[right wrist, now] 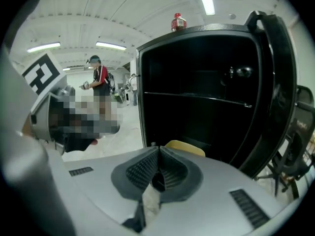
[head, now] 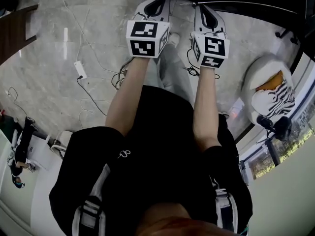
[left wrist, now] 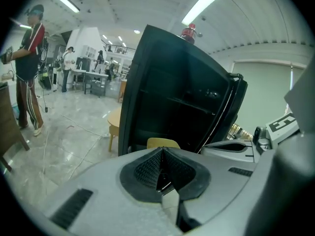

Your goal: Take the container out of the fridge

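Note:
A black fridge (left wrist: 182,92) stands open just ahead, its dark inside (right wrist: 197,97) crossed by a shelf. Its door (right wrist: 278,82) is swung to the right. A red bottle (right wrist: 178,22) stands on top. A yellow rounded thing (right wrist: 186,147) sits low at the fridge front, half hidden behind the jaws; I cannot tell what it is. My left gripper (left wrist: 162,149) and right gripper (right wrist: 158,147) are both shut with nothing between the pads. They are held side by side short of the fridge, the left gripper (head: 158,1) and right gripper (head: 205,11) above the marble floor.
Cables and a white power strip (head: 80,69) lie on the floor to the left. A white seat with a striped cushion (head: 270,92) stands at the right. A wooden stool (left wrist: 115,119) is left of the fridge. A person in a red shirt (left wrist: 29,68) stands far off.

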### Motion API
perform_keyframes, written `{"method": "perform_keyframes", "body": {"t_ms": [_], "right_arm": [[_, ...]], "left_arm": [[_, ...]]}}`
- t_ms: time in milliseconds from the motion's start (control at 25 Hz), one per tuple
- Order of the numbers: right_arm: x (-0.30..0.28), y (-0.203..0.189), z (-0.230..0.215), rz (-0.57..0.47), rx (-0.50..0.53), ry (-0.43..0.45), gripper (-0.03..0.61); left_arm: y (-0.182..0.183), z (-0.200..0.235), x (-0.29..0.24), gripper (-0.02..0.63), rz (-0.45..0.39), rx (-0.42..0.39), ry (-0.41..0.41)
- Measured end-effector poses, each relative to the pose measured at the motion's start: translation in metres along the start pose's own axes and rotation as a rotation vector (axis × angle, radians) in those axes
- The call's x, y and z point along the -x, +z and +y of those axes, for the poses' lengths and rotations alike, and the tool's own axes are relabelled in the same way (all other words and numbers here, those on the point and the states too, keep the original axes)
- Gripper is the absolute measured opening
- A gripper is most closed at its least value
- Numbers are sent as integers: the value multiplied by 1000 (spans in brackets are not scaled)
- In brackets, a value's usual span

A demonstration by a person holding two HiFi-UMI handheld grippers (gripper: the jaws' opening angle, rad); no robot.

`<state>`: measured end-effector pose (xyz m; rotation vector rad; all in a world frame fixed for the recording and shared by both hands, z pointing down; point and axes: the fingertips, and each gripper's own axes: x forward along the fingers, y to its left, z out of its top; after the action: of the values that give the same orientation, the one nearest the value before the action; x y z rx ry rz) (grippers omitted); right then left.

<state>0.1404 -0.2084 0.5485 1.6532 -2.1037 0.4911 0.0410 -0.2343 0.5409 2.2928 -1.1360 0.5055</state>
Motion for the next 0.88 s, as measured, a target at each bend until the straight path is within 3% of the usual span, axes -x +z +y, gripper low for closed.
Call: {"method": "perform_keyframes", "body": {"t_ms": [880], "right_arm": [[-136,-76,-35,370,679,132,20]], "left_arm": [[-38,37,-5,9,54,61,58]]}}
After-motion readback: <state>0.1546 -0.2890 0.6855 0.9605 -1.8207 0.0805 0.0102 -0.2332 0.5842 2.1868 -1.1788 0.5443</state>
